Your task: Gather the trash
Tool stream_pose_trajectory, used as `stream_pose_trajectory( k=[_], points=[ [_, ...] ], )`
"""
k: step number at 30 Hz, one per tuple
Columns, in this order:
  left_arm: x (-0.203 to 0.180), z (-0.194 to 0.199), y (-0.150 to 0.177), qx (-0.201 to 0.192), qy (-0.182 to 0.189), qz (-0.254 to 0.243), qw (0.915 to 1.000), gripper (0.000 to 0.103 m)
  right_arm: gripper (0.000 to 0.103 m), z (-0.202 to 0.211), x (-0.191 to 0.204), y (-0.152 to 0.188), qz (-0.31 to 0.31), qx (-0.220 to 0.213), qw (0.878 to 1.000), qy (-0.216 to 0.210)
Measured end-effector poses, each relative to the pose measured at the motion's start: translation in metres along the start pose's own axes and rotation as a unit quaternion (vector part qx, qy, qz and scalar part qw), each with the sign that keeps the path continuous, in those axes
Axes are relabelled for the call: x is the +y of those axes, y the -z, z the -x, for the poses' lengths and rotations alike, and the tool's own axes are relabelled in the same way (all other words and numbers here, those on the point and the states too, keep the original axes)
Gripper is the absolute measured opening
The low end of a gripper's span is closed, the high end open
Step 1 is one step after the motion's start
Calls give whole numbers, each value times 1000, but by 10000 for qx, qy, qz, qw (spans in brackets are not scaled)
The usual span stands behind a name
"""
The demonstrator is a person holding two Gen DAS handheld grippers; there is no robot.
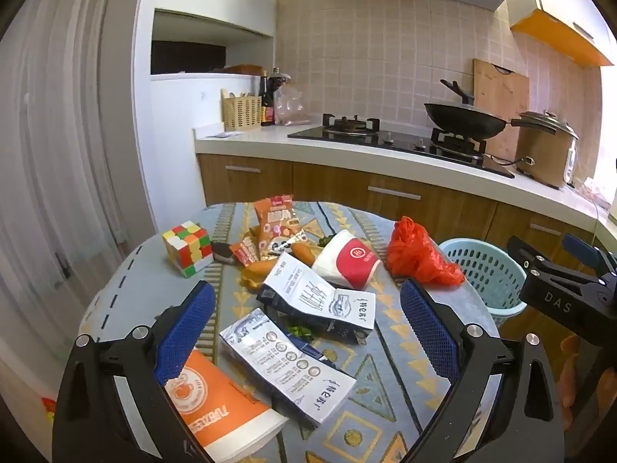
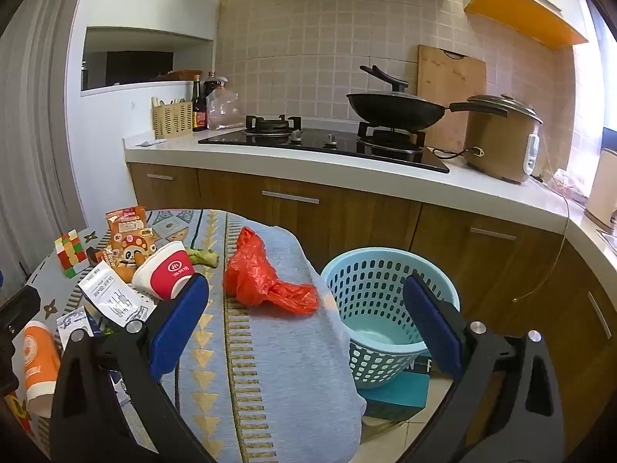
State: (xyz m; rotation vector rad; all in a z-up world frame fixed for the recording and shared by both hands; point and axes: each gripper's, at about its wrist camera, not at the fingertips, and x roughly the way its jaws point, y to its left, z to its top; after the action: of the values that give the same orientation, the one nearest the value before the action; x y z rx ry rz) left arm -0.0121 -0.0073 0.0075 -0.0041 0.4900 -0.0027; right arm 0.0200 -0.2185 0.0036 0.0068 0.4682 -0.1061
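The pale blue plastic basket looks empty; cartons, cups and the crumpled red plastic bag remain on the table. Left gripper and right gripper both have jaws spread, holding nothing.

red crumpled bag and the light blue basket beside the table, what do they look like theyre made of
The red crumpled bag looks like thin plastic film: translucent, glossy, creased into soft folds. The light blue basket looks like rigid moulded plastic with a smooth, slightly shiny finish; its walls are an even grid of punched holes under a solid rim. Both are judged by look alone.
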Motion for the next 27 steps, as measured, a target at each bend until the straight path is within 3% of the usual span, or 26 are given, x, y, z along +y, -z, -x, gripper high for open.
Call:
stream_pose_trajectory(
  k=[27],
  points=[
    [-1, -8, 6, 84, 54, 68, 9999, 94, 96, -1, -5, 2, -33, 26, 10000, 45]
  ],
)
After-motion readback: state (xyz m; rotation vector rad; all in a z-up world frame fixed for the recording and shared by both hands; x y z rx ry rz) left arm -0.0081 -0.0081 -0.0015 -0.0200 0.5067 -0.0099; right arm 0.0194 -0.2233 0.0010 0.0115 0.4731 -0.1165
